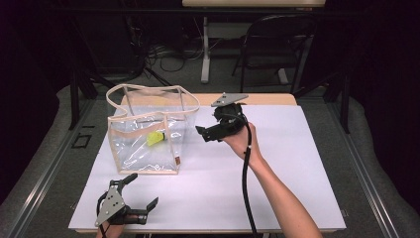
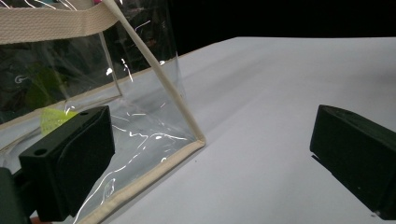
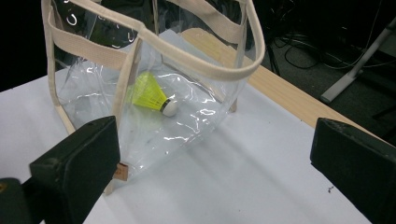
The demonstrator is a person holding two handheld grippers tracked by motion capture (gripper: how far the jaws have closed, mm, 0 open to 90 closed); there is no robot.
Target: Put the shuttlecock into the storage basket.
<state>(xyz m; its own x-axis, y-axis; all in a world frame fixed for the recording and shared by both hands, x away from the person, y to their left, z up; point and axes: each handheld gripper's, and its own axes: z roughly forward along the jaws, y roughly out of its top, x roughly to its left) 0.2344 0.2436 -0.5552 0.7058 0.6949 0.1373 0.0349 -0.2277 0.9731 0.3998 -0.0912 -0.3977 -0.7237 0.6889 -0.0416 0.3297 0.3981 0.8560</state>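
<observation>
Where the white table top [image 1: 277,163] meets its near left corner, the left gripper [image 1: 141,191] lies low in the person's hand, its jaws spread wide and holding nothing; in the left gripper view the gap between them frames bare white surface and the near bottom corner of the clear bag [image 2: 140,140]. That clear bag [image 1: 148,134] stands upright on the left half of the table, just beyond the left gripper, its beige trimmed rim and handles held open at the top. Inside it, on the bottom panel, lies the yellow shuttlecock [image 1: 155,138], tipped on its side; the right gripper view shows its white cork end [image 3: 170,108] pointing toward the camera side of the bag. To the right of the bag, near its upper edge but apart from it, the right gripper [image 1: 205,135] is held above the table, pointing leftward at the bag, its jaws released and wide apart with nothing between them.
</observation>
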